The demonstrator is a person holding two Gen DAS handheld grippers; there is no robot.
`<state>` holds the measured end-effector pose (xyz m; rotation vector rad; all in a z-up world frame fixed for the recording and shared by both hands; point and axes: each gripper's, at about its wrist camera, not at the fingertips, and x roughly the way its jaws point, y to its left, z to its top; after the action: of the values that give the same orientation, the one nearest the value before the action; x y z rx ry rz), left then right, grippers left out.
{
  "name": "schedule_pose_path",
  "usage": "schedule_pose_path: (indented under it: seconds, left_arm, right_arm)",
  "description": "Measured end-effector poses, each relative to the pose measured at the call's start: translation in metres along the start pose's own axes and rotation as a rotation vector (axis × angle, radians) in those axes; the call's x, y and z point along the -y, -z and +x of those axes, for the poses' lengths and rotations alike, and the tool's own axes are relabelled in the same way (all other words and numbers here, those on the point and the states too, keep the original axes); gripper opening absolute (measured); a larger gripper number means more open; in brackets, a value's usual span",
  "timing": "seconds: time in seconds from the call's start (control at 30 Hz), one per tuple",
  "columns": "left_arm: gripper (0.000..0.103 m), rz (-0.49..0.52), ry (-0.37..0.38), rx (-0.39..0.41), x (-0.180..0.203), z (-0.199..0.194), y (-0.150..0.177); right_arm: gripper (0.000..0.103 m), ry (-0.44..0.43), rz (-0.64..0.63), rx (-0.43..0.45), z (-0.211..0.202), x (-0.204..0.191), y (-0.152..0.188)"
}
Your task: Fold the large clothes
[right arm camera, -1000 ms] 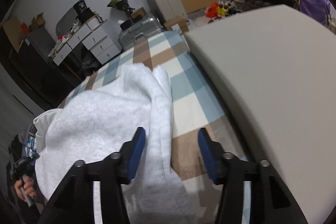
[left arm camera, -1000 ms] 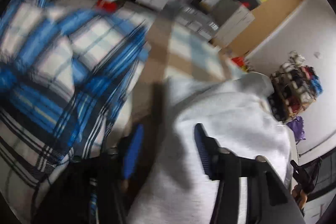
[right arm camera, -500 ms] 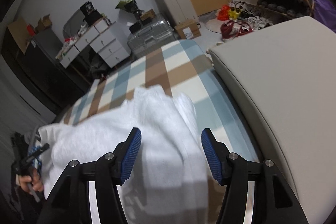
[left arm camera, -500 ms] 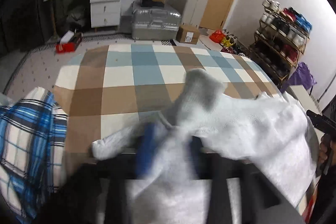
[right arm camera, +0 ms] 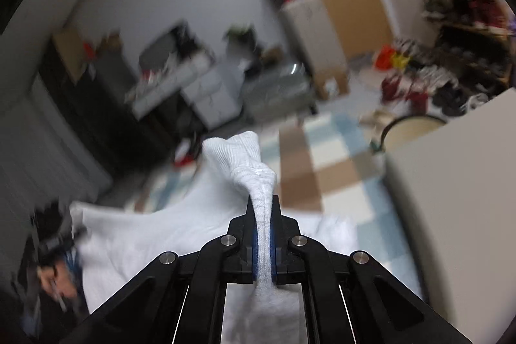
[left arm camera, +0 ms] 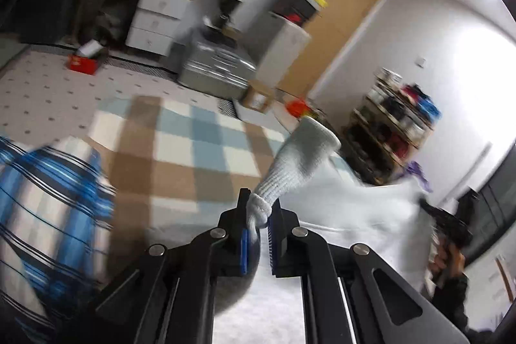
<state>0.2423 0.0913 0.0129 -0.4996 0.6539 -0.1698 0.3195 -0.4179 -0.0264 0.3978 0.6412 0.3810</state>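
Cluttered bedroom, checkered blanket (left arm camera: 180,150) below; left gripper (left arm camera: 258,223), right gripper (right arm camera: 264,234) each pinching white sweater (right arm camera: 154,234).

- The left wrist view looks forward and downward along its fingers, close over the checked blanket (left arm camera: 180,163).
- The right wrist view faces likewise, close.
- Both share the blanket, wooden door (left arm camera: 342,31), silver suitcase (left arm camera: 216,73) and shoe rack (left arm camera: 396,121).

Both grips land: left gripper (left arm camera: 258,223) and right gripper (right arm camera: 263,234) have just snapped closed on the white sweater (right arm camera: 180,234), its cuffs now lifted above the checked blanket (left arm camera: 180,150).
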Motion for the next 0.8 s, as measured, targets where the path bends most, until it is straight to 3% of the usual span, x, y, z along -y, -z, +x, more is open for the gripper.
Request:
schedule_pose_path:
  seconds: [0.1, 0.2, 0.23, 0.27, 0.3, 0.37, 0.43, 0.47, 0.5, 0.57, 0.67, 0.73, 0.8]
  left_arm:
    - [0.004, -0.035, -0.091, -0.068, -0.019, 0.037, 0.001]
    - [0.009, 0.01, -0.253, -0.203, -0.022, 0.083, 0.011]
    - [0.011, 0.029, -0.34, -0.243, -0.021, 0.092, 0.014]
    - [0.014, 0.043, -0.396, -0.253, -0.018, 0.093, 0.015]
    - [0.016, 0.05, -0.41, -0.234, -0.014, 0.087, 0.015]
    - [0.016, 0.107, -0.405, -0.159, 0.003, 0.064, 0.017]
    - [0.029, 0.184, -0.415, -0.103, 0.02, 0.043, 0.018]
    - [0.052, 0.222, -0.416, -0.065, 0.033, 0.034, 0.019]
    - [0.066, 0.252, -0.398, -0.025, 0.045, 0.03, 0.02]
    - [0.066, 0.31, -0.336, -0.017, 0.06, 0.036, 0.02]
    - [0.066, 0.419, -0.3, -0.114, 0.075, 0.079, 0.021]
    - [0.066, 0.435, -0.275, -0.182, 0.071, 0.107, 0.027]
    - [0.067, 0.424, -0.259, -0.248, 0.058, 0.131, 0.038]
  right_arm:
    - [0.005, 0.142, -0.031, -0.118, 0.042, 0.005, 0.014]
    - [0.02, 0.368, -0.125, -0.294, 0.088, 0.003, 0.035]
    - [0.028, 0.395, -0.141, -0.338, 0.094, 0.002, 0.04]
    - [0.029, 0.383, -0.148, -0.319, 0.089, -0.003, 0.042]
    - [0.034, 0.361, -0.157, -0.296, 0.081, -0.008, 0.041]
    - [0.063, 0.317, -0.184, -0.236, 0.059, -0.019, 0.039]
    - [0.065, 0.288, -0.237, -0.148, 0.035, -0.038, 0.032]
    - [0.067, 0.272, -0.254, -0.128, 0.028, -0.047, 0.031]
    - [0.069, 0.249, -0.264, -0.127, 0.029, -0.057, 0.029]
    - [0.071, 0.183, -0.281, -0.16, 0.041, -0.078, 0.029]
    - [0.072, 0.123, -0.323, -0.24, 0.089, -0.106, 0.041]
    - [0.072, 0.118, -0.314, -0.29, 0.116, -0.107, 0.053]
    - [0.072, 0.172, -0.312, -0.35, 0.149, -0.1, 0.071]
